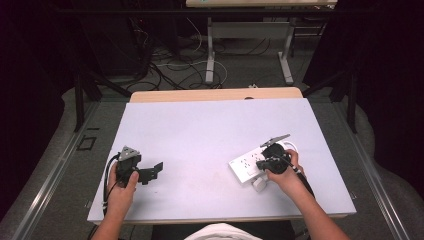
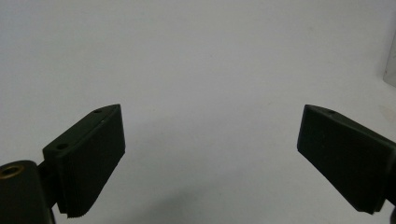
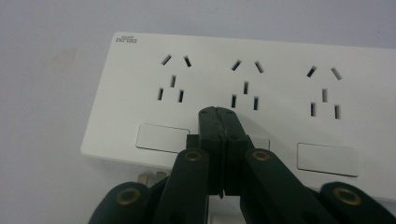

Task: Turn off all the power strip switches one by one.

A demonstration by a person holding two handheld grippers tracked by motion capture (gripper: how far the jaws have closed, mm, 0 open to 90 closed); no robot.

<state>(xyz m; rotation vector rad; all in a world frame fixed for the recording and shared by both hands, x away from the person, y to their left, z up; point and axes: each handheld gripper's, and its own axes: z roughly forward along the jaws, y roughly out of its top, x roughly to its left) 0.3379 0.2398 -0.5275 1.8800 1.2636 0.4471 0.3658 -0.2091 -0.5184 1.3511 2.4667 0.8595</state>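
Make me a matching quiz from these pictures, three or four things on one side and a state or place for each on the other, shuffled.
Things:
1. left gripper
2. right gripper
3. power strip
4. table

States or places:
A. white, three socket groups, lying flat at the table's right
B. jaws closed together over the middle switch
C. jaws wide apart, nothing between them
D. pale top that carries everything

Pairs: 1-C, 2-B, 3-A, 4-D
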